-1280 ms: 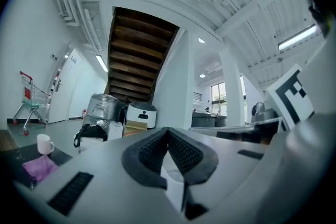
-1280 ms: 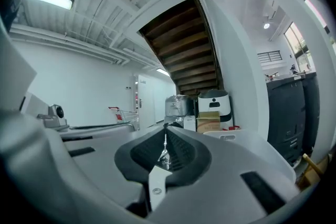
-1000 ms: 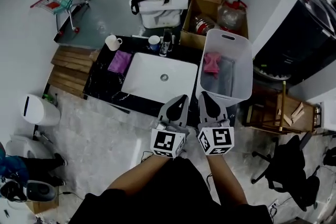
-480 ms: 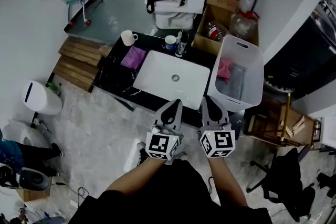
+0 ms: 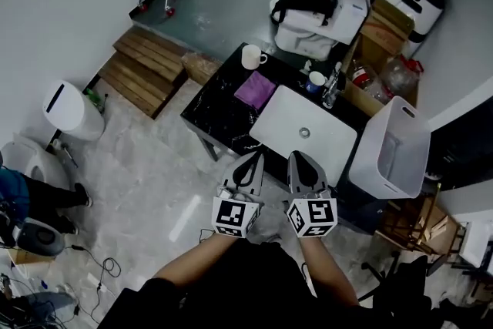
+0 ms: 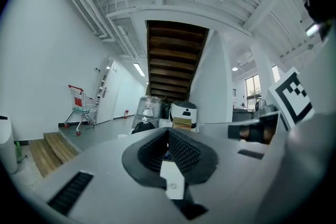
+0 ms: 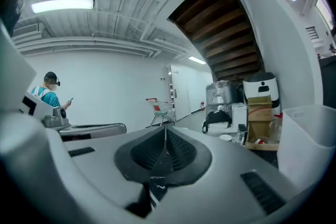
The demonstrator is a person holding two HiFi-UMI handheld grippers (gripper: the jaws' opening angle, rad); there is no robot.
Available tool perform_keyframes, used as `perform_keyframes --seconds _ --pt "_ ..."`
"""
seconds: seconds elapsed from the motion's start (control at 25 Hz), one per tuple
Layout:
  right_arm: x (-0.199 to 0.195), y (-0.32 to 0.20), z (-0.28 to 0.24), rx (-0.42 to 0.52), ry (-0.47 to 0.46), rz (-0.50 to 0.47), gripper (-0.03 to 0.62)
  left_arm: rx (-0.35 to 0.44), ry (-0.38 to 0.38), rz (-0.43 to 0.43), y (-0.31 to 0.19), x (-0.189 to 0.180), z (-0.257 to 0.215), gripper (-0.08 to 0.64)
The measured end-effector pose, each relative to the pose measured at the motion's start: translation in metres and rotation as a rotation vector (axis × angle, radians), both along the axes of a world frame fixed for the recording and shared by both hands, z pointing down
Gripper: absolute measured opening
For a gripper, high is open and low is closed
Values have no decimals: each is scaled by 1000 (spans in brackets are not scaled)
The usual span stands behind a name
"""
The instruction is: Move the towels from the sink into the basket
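No print reads clearly — all seemingly too small.

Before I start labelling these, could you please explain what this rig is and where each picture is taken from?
No robot here: a person holds a tool in each hand, the left gripper and the right gripper, each with two jaws and a marker cube. The top-down picture comes from a camera on the person's head; the other two cameras ride on the grippers and look along their jaws. Both pairs of jaws are shut and hold nothing. Below stands a black counter with a white sink that looks empty, a purple towel and a white mug beside it, and a white basket to the right.
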State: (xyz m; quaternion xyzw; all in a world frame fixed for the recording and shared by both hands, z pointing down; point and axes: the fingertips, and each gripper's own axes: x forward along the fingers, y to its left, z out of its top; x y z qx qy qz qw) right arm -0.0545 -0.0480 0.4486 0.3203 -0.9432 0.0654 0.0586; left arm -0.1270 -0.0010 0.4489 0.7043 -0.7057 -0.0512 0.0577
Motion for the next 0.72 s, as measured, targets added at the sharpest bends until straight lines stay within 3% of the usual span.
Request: perform_keyframes --seconds 0.32,0.52,0.72 --pt "-128 14 16 -22 32 -9 23 11 -2 -38 22 -121 9 14" --pt "-171 18 30 -35 77 -33 23 31 14 -76 29 -169 7 14" --pt "-186 -9 42 -55 104 -26 25 11 68 -64 10 -191 19 14"
